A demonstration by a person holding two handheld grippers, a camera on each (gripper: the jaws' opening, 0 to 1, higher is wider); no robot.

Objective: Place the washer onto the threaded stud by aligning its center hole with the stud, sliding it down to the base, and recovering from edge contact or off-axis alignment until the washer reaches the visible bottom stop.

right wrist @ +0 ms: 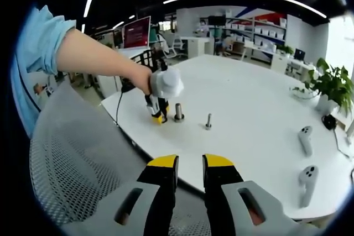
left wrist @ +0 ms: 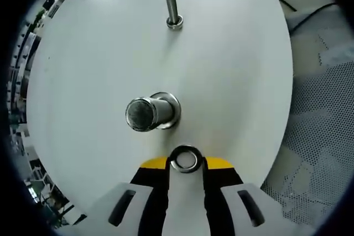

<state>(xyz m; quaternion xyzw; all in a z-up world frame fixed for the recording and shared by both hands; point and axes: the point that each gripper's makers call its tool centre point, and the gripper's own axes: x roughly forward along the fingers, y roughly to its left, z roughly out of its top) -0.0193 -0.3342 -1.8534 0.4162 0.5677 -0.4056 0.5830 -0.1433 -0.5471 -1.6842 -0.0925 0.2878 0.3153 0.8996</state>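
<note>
My left gripper (left wrist: 186,161) points down at the white round table (left wrist: 99,70) and is shut on a metal washer (left wrist: 185,158) held between its yellow-tipped fingers. Just beyond the washer stands a thick threaded stud (left wrist: 145,114) on a round base flange, apart from the washer. Farther off stands a thin bolt (left wrist: 171,4) with a ring at its foot. In the right gripper view, a person's hand holds the left gripper (right wrist: 159,115) beside the thick stud (right wrist: 178,111), with the thin bolt (right wrist: 208,121) to its right. My right gripper (right wrist: 189,165) hangs back off the table edge, jaws slightly apart and holding nothing.
A grey mesh chair (right wrist: 72,164) sits under my right gripper, and its mesh (left wrist: 321,136) lies right of the table. Two white hand controllers (right wrist: 305,136) (right wrist: 308,176) lie at the table's right side. A potted plant (right wrist: 331,84) stands beyond them. Desks and shelves fill the room behind.
</note>
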